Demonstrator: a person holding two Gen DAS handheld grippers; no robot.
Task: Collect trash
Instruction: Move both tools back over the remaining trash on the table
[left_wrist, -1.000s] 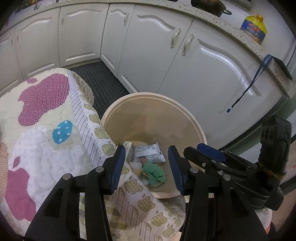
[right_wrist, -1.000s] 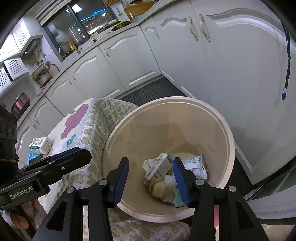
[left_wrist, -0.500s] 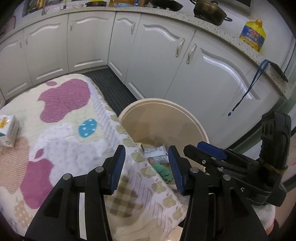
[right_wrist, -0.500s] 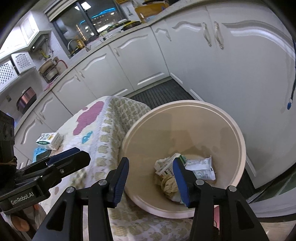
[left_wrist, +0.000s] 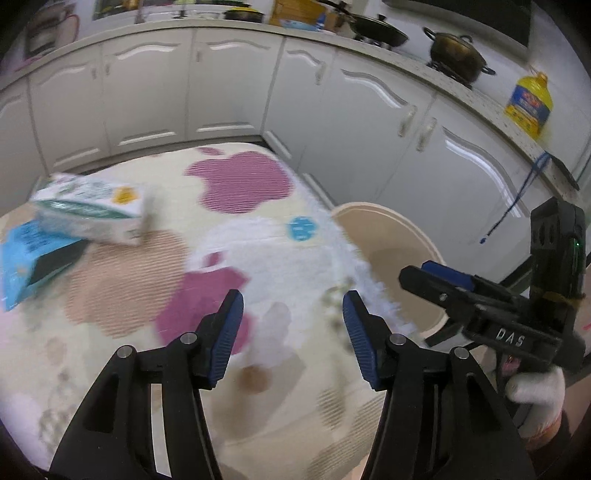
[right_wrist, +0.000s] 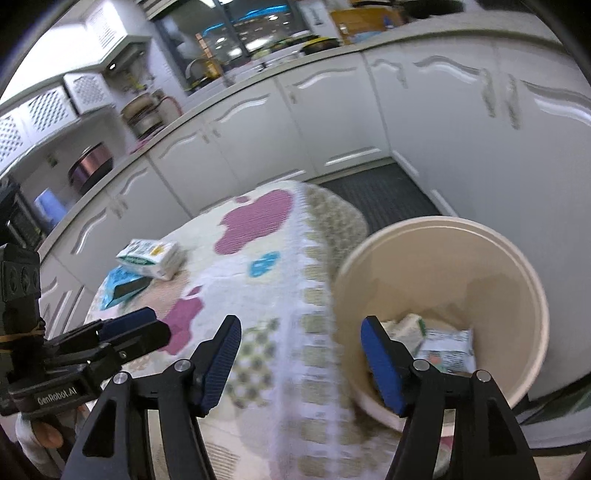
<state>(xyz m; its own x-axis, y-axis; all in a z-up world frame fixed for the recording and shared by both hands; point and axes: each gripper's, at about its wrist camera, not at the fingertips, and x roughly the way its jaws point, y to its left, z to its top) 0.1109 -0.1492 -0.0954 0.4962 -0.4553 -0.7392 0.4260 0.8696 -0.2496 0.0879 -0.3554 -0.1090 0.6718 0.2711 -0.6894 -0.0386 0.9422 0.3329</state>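
Left gripper (left_wrist: 291, 308) and right gripper (right_wrist: 301, 334) over a quilted table cover (left_wrist: 258, 258), jaws opening, nothing between them. Beige bin (right_wrist: 517, 266) just beside the cover's edge, holding crumpled wrappers (right_wrist: 447, 347). White-green carton (left_wrist: 88, 208) and blue packet (left_wrist: 26, 254) near the far corner.

Quilt (left_wrist: 280, 258) bare from near edge to middle; carton (left_wrist: 88, 214) and blue packet (left_wrist: 29, 258) crowd far-left corner; bin (right_wrist: 443, 266) flanks right edge.

Both grippers are black with ribbed blue pads (left_wrist: 225, 334) and silver screws; the right gripper (left_wrist: 436, 275) is marked "DAS", held in a white glove (left_wrist: 537, 387).
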